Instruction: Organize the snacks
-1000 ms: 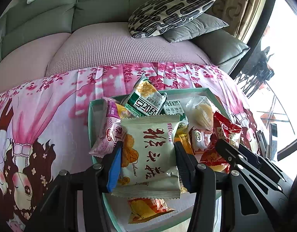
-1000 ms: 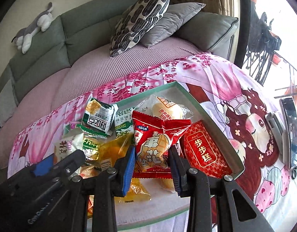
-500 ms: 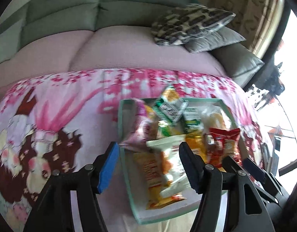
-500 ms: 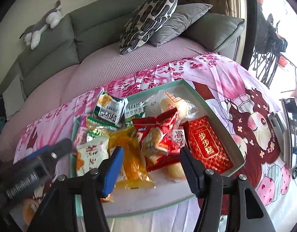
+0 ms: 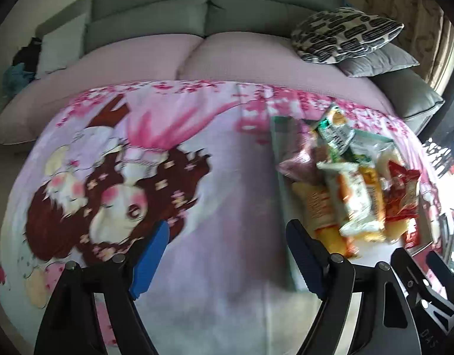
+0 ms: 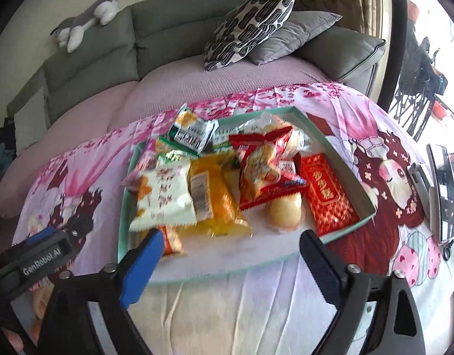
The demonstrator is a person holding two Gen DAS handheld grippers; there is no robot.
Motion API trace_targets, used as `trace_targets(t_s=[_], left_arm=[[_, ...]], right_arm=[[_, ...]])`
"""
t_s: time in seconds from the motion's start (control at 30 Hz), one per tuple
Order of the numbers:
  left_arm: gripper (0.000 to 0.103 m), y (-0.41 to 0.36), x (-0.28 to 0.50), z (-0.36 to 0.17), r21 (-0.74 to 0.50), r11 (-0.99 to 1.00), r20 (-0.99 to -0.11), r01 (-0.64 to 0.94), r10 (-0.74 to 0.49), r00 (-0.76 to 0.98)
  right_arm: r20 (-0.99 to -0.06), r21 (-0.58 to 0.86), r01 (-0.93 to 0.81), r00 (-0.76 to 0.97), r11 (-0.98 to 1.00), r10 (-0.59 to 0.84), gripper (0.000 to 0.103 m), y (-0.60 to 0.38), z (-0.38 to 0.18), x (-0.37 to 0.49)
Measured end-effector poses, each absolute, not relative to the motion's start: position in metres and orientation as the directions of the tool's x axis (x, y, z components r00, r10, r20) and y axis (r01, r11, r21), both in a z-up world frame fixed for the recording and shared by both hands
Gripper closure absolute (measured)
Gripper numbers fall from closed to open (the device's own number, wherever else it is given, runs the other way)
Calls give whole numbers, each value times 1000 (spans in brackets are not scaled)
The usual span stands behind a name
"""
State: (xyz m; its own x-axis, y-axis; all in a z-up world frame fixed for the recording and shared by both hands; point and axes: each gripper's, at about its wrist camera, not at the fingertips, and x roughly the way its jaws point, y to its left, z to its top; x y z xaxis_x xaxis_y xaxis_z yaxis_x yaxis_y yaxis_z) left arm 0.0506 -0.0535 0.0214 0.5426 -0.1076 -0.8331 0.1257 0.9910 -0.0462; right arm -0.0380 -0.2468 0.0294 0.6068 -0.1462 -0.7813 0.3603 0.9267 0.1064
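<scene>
A teal-rimmed tray (image 6: 342, 159) on the pink printed cloth holds several snack packets. Among them are a white packet with red characters (image 6: 165, 198), a yellow packet (image 6: 215, 195), a red packet (image 6: 262, 162), a flat red box (image 6: 327, 195) and a round bun (image 6: 286, 211). My right gripper (image 6: 231, 242) hangs over the tray's near edge, its jaws opening, nothing between them. My left gripper (image 5: 227, 236) is over bare cloth left of the tray (image 5: 281, 183), jaws opening and empty. The white packet (image 5: 351, 195) lies in the tray to its right.
The cloth (image 5: 168, 177) covers a low table in front of a grey-green sofa (image 6: 168, 29) with a patterned cushion (image 6: 253, 20) and a plush toy (image 6: 85, 17). A phone-like device (image 6: 442, 189) lies at the cloth's right edge.
Both grippers let go of their packets, the white one and the red one, which now lie in the tray. Both jaws widened. The left gripper swung left off the tray; the right one drew back.
</scene>
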Motion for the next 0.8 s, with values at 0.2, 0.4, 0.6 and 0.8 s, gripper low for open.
trace_targets(t_s=[0.2,0.4,0.6,0.8], left_arm=[[21,-45,39,10,-15,993,-847,119,-76,525],[21,-40,31,-1,-24,991,-863,134,-88,497],[21,-38,33,-8,-24,991,-870,133,-86,486],[21,-40,38,-15,-23,989,-875,143,-89,476]], right_arm=[[-790,93,336,598,937,-136,5,-234,22,-47],[-793,88,326,595,941,-132,5,-230,19,-50],[-794,88,329,593,940,-134,5,-231,16,-47],[-794,87,334,592,939,-137,5,-234,13,-43]])
